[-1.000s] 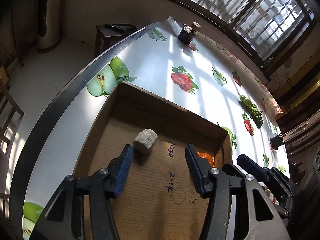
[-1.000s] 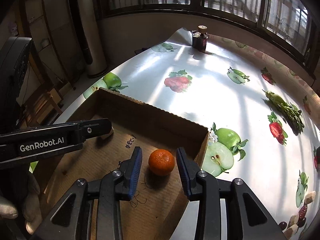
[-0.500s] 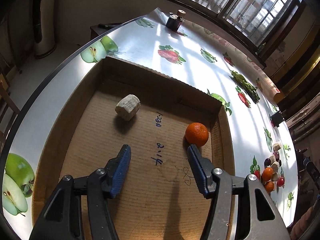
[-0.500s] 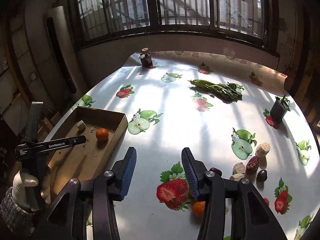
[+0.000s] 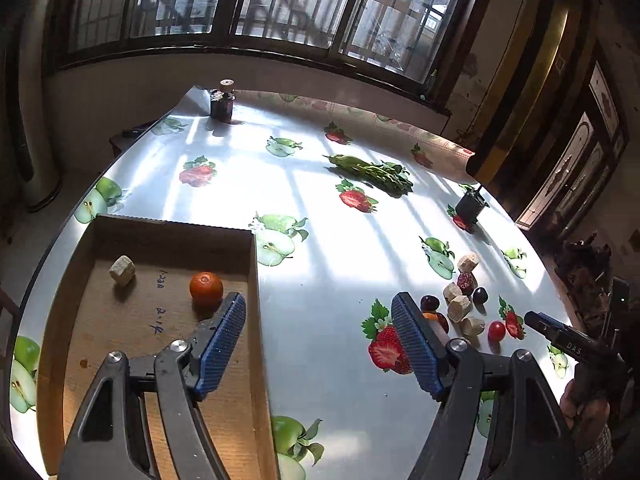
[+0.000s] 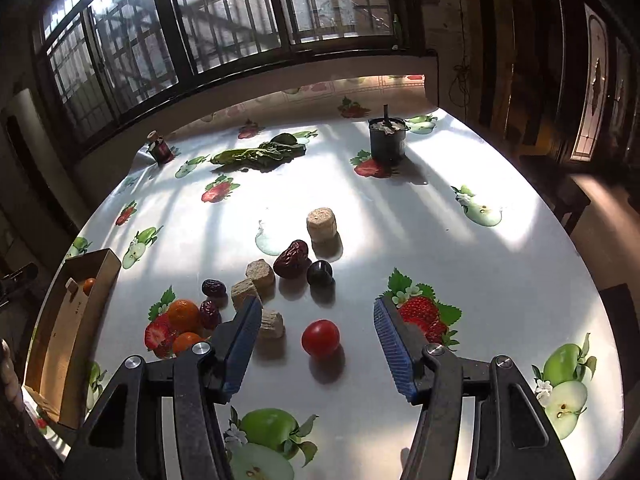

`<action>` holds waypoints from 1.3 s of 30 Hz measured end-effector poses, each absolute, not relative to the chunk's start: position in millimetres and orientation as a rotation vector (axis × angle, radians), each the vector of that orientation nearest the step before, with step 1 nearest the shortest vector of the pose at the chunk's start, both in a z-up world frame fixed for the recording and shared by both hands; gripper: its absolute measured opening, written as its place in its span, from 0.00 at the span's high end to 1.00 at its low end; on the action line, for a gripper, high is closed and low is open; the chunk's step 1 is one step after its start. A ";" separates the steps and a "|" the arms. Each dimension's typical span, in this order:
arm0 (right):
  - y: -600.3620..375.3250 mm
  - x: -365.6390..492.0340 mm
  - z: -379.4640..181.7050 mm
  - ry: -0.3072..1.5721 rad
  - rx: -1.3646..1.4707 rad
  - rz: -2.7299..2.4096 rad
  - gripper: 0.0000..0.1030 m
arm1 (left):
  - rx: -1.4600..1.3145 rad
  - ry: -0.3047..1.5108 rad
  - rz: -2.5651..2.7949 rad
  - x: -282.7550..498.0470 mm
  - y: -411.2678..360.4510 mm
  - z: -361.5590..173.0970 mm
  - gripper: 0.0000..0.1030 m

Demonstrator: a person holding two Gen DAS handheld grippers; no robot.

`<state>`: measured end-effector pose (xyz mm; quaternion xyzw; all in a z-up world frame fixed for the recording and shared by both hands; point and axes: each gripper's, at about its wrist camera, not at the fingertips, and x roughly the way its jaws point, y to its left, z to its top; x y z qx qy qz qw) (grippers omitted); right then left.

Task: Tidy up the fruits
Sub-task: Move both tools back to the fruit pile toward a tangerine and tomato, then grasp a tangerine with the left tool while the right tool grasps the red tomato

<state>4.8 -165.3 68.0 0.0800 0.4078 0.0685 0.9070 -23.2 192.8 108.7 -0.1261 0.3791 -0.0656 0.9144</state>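
Red cherry tomato (image 6: 320, 338) sits on the table between the right gripper (image 6: 314, 350) blades, whose jaws have just been opening, empty; centre it, lower, close gently. Left gripper (image 5: 318, 346), empty too, has just been widening beside the cardboard box (image 5: 256, 276)

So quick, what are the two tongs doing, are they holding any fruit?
Left tongs: open, just been opening wider, holding nothing.
Right tongs: open, just been opening wider, empty, with a red tomato on the table between them.
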 end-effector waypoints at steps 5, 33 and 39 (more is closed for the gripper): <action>-163.0 13.7 34.4 0.891 0.205 0.159 0.39 | -0.259 0.885 -0.217 -0.5 136.2 71.9 0.28; -134.4 20.1 5.6 0.859 0.102 0.204 0.56 | -0.183 0.918 -0.386 44.9 61.0 9.2 0.59; -133.9 23.2 2.4 0.873 0.091 0.187 0.56 | -0.091 0.904 -0.377 40.0 49.5 10.4 0.68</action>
